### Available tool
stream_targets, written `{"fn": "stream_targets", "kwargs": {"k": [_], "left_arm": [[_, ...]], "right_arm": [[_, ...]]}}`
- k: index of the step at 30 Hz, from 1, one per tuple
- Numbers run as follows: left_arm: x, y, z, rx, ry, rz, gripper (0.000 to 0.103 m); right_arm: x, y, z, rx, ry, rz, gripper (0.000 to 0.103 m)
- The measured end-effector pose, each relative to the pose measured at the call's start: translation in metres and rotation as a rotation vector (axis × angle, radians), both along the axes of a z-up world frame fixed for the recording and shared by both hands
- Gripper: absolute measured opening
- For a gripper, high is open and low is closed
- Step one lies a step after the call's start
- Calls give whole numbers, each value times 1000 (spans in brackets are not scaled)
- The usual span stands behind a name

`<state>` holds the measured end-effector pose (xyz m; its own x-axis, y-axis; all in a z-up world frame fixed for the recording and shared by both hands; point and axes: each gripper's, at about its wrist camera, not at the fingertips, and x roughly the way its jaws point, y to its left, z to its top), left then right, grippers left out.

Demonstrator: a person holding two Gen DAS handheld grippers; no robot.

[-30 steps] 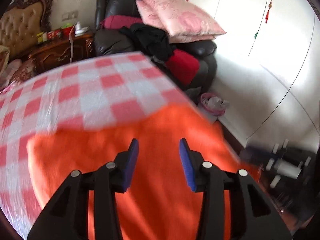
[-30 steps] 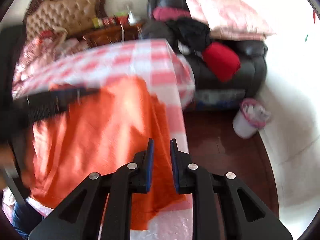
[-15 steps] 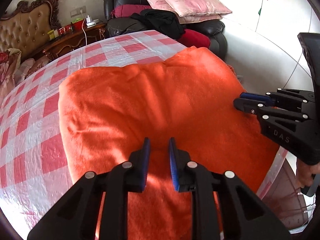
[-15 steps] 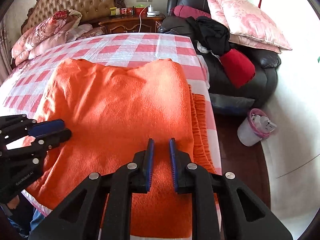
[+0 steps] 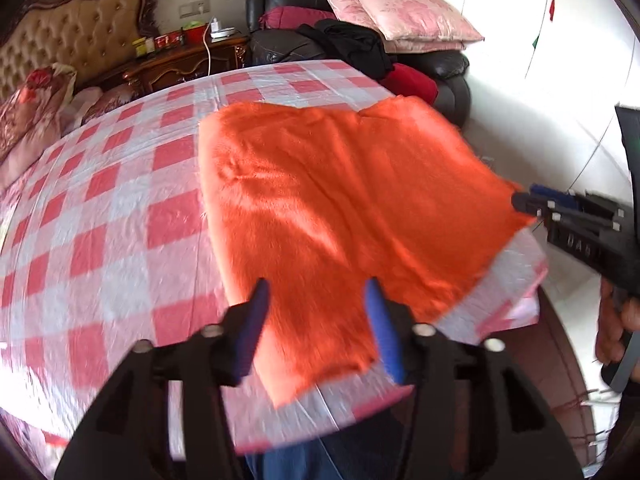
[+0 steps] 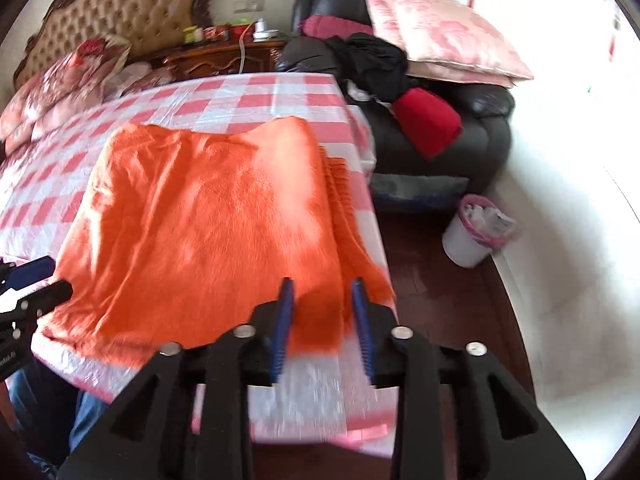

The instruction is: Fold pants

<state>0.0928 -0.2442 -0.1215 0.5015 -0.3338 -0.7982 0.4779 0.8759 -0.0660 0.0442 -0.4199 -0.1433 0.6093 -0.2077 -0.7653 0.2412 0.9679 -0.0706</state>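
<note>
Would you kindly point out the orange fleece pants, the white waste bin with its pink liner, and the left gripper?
orange fleece pants (image 6: 208,216), right wrist view, middle of the top layer.
white waste bin (image 6: 466,242), right wrist view, its side wall.
left gripper (image 5: 316,320), left wrist view, between its open fingertips.

Two near wrist views over the bed's foot edge — shared orange pants (image 5: 344,200) (image 6: 208,216).

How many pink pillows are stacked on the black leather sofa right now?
2: the large pink floral pillow lies on top, the second pink pillow lies flat beneath it, only its edge showing, on the black leather sofa. More may be hidden underneath.
</note>
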Motion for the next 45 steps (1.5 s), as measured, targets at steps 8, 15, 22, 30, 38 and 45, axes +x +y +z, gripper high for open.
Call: {"fn": "stream_targets", "kwargs": {"k": [8,15,22,30,38,45], "left_arm": [[-43,18,54,-112,1,29,86],[-58,22,90,-163,-35,90,101],[-65,14,96,-179,-18,70,101],[-62,11,90,-136,-10,100,101],[-54,17,85,-136,8,121,101],[-54,16,86,-130,-3,121,101]], "right_arm": [[-57,30,50,-43,-75,-48,65],[-73,43,88,-60,-119,-66,74],[-75,46,92,-63,-119,-70,79],[-75,48,90,-58,-117,-63,85],[-74,47,88,-49,-118,-59,86],[-74,48,87,-49,-117,-57,86]]}}
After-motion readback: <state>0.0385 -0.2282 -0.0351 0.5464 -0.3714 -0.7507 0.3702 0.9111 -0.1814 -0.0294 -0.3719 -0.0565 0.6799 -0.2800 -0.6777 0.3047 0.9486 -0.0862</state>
